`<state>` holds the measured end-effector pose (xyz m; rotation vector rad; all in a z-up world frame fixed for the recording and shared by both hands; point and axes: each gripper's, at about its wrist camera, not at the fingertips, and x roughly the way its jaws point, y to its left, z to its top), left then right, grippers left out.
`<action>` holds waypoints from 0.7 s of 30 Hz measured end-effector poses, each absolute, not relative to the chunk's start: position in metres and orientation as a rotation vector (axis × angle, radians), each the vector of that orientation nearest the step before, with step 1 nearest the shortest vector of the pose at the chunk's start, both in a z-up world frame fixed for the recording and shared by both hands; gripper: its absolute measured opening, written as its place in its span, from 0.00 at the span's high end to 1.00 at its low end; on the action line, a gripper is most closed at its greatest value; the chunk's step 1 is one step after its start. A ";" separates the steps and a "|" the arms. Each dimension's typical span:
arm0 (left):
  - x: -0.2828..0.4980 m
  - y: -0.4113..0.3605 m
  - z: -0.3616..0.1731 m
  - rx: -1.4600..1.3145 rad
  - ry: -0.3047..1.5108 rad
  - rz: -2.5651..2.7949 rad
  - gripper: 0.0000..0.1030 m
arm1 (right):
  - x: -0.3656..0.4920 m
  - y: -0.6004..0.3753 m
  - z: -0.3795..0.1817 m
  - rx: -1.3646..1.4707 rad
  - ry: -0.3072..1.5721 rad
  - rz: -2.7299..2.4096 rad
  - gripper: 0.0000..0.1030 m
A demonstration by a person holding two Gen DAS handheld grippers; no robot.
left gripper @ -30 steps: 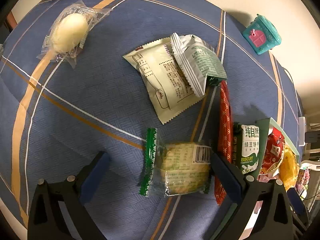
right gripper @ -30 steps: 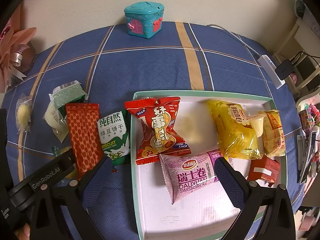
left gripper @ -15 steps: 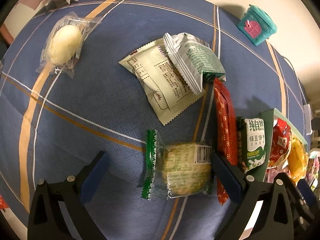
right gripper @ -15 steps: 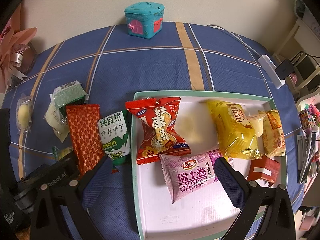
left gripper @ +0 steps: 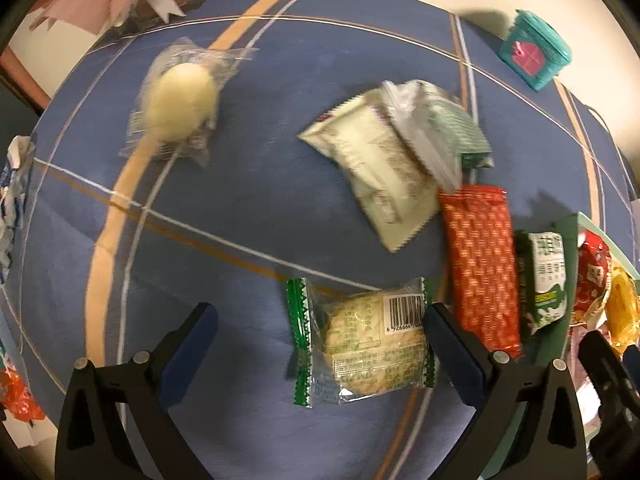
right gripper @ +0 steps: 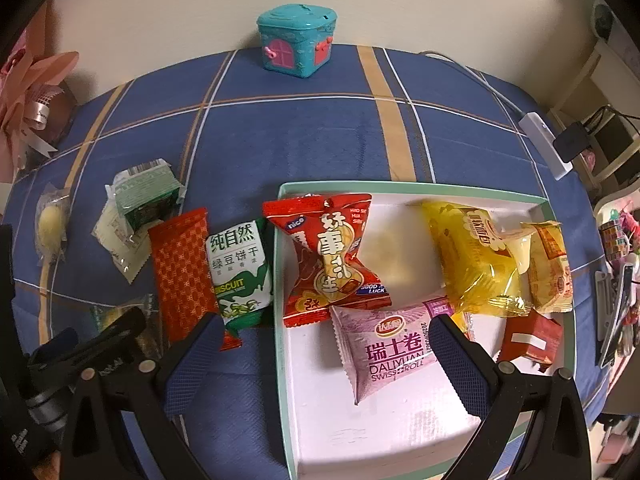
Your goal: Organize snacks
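Note:
My left gripper [left gripper: 320,340] is open over the blue checked cloth. A green-edged clear cookie packet [left gripper: 362,338] lies between its fingers, against the right finger [left gripper: 454,354]. Loose on the cloth are a red bar [left gripper: 482,264], a green biscuit pack [left gripper: 546,280], a pale sachet [left gripper: 380,176] under a green-silver pack [left gripper: 438,130], and a wrapped pale ball [left gripper: 180,106]. My right gripper [right gripper: 324,360] is open above the white tray [right gripper: 400,436], which holds a pink Swiss roll pack [right gripper: 390,354], a red candy bag [right gripper: 330,258] and yellow packs [right gripper: 474,256].
A teal toy house box [right gripper: 296,40] stands at the cloth's far edge by the wall. Pink ribbon decorations [right gripper: 32,92] sit at the far left. A white power strip [right gripper: 544,144] and cables lie at the right edge. More wrappers [left gripper: 12,196] show at the left.
My left gripper has swung left and tilted, so the snacks shift right in its view and blur. The cookie packet stays between its fingers. The right gripper has held still.

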<state>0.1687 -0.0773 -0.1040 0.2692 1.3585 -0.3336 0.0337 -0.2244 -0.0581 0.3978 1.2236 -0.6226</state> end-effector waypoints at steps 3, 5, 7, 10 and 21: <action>0.174 -0.068 -0.102 0.274 1.355 -0.307 0.01 | 0.036 -0.221 -0.057 0.387 1.235 -0.597 0.00; 0.178 -0.060 -0.102 0.269 1.356 -0.292 0.01 | 0.037 -0.218 -0.056 0.382 1.235 -0.594 0.00; 0.183 -0.050 -0.103 0.254 1.363 -0.278 0.01 | 0.039 -0.214 -0.056 0.378 1.237 -0.589 0.00; 0.187 -0.037 -0.103 0.244 1.363 -0.250 0.01 | 0.042 -0.209 -0.058 0.367 1.251 -0.567 0.00; 0.196 0.001 -0.101 0.142 1.396 -0.217 0.01 | 0.060 -0.170 -0.054 0.368 1.224 -0.437 0.00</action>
